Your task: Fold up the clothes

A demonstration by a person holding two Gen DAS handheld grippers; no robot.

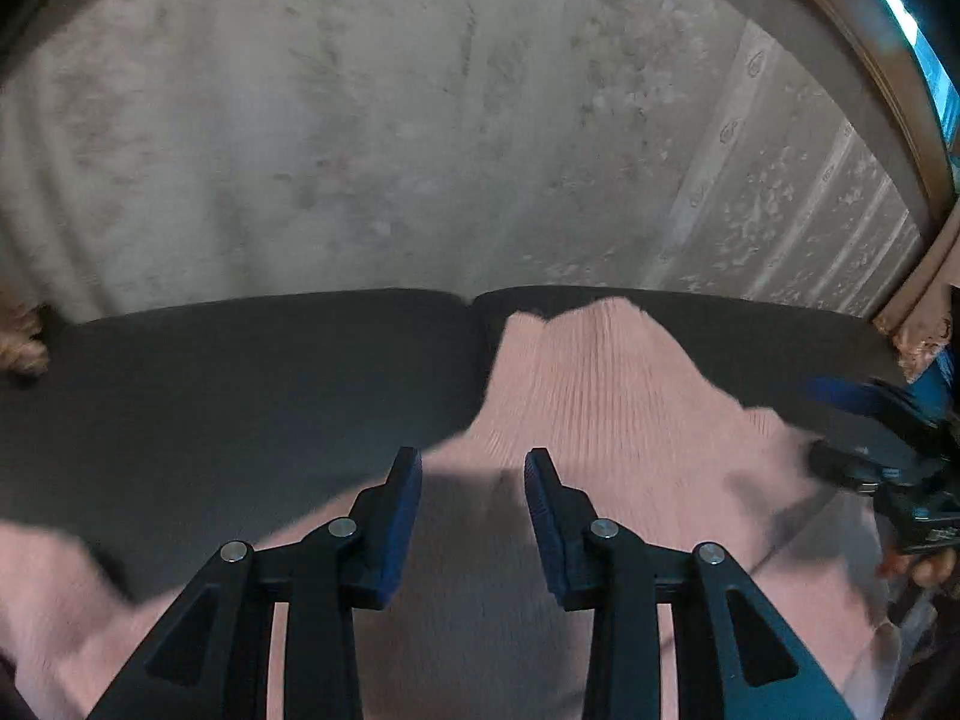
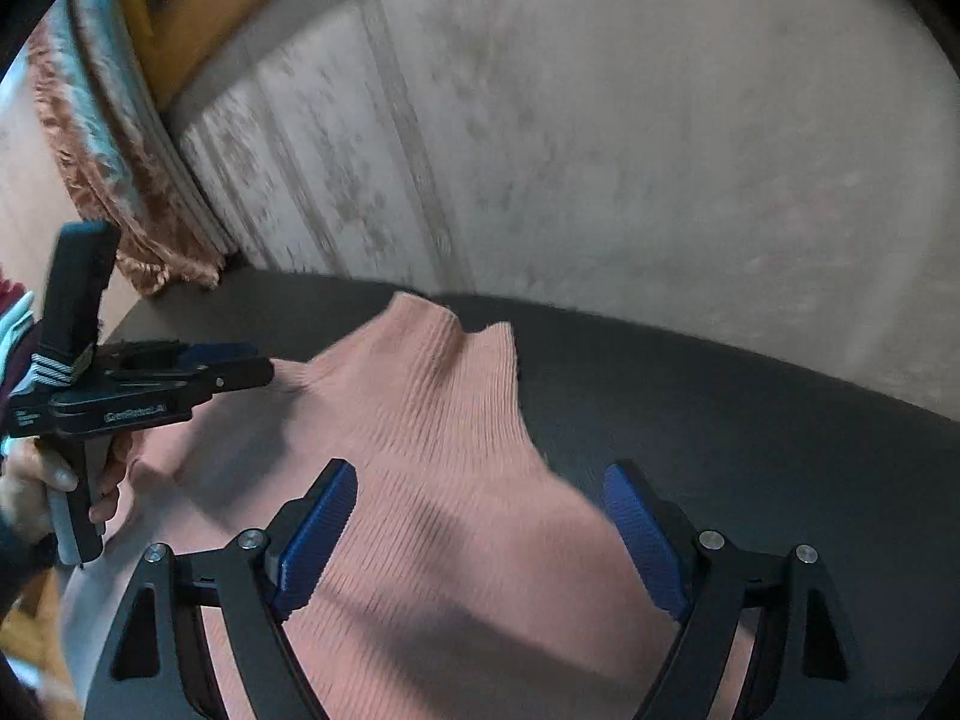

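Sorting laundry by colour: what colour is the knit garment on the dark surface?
Pink, ribbed knit garment; clearest in the right wrist view.

Dark grey table point(image 1: 240, 390) fills the lower part of both views, w/ a thin seam across its far edge in the left wrist view. Beyond it, a pale carpet point(image 1: 360, 150) w/ faded floral pattern, blurred. Striped carpet border point(image 2: 288, 180) runs along one side. Wooden frame point(image 2: 198, 18) sits past that border, orange-brown. Fringed brown cloth point(image 2: 120, 192) hangs near the table corner. Bright bluish light, maybe a window point(image 1: 906, 18), at the top right of the left wrist view.
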